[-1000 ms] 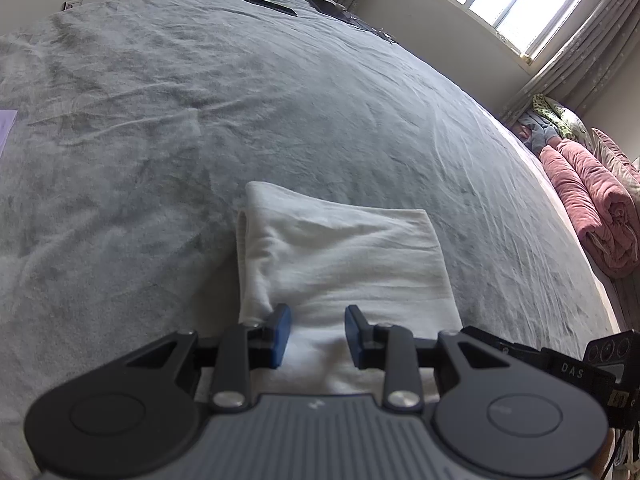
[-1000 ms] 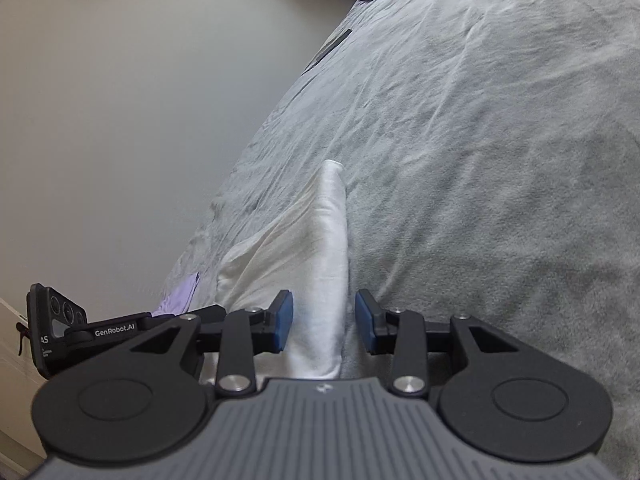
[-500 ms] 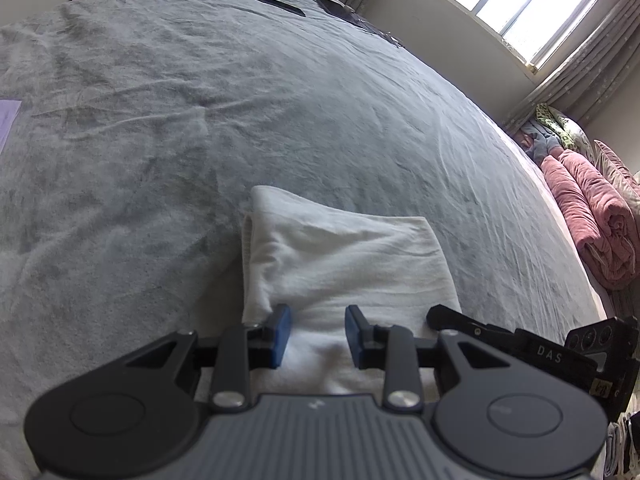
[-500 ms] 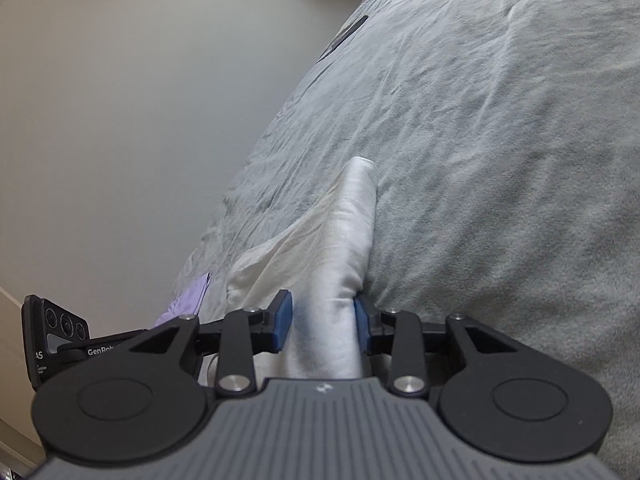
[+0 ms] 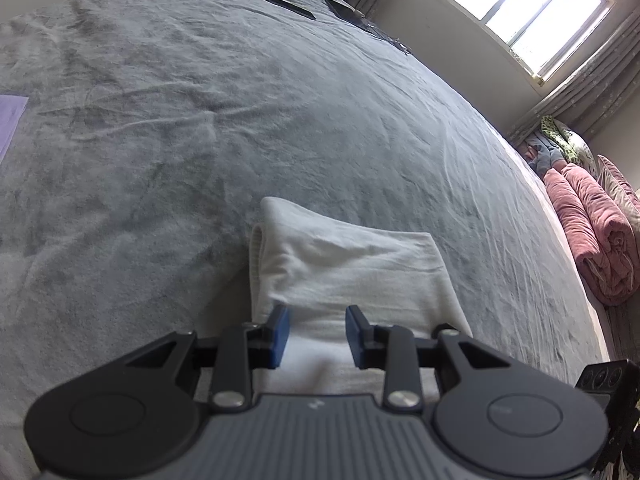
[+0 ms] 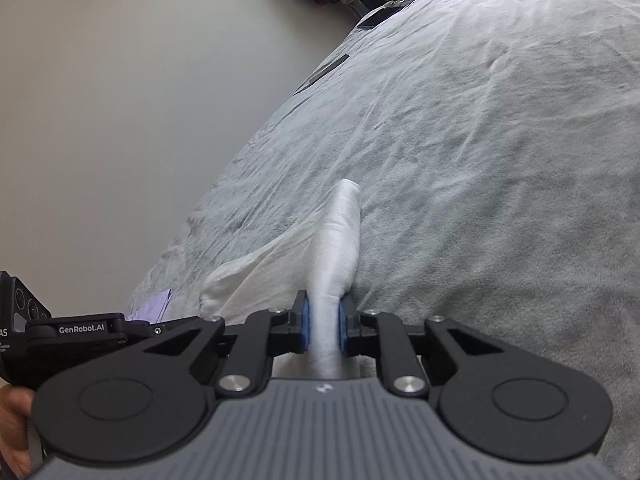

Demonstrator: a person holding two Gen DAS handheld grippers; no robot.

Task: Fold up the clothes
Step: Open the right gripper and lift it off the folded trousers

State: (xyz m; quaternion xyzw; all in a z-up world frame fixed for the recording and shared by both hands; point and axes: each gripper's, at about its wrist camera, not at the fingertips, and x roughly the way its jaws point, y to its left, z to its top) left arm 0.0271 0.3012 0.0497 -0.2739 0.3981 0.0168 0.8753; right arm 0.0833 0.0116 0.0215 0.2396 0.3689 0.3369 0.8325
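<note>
Pinching a bunched edge of the folded white garment (image 6: 336,256), the right gripper (image 6: 323,330) has just been closing, and its blue pads now press the cloth from both sides. Beside it, the left gripper (image 5: 318,336) stands part open above the garment's near edge, white cloth showing between its pads (image 5: 280,334) without contact. Ahead of both, the garment lies on the grey bedspread (image 5: 280,120). Left of the left gripper lies a lilac cloth (image 5: 10,118); far right, rolled pink blankets (image 5: 592,240) beneath a window (image 5: 516,4).
</note>
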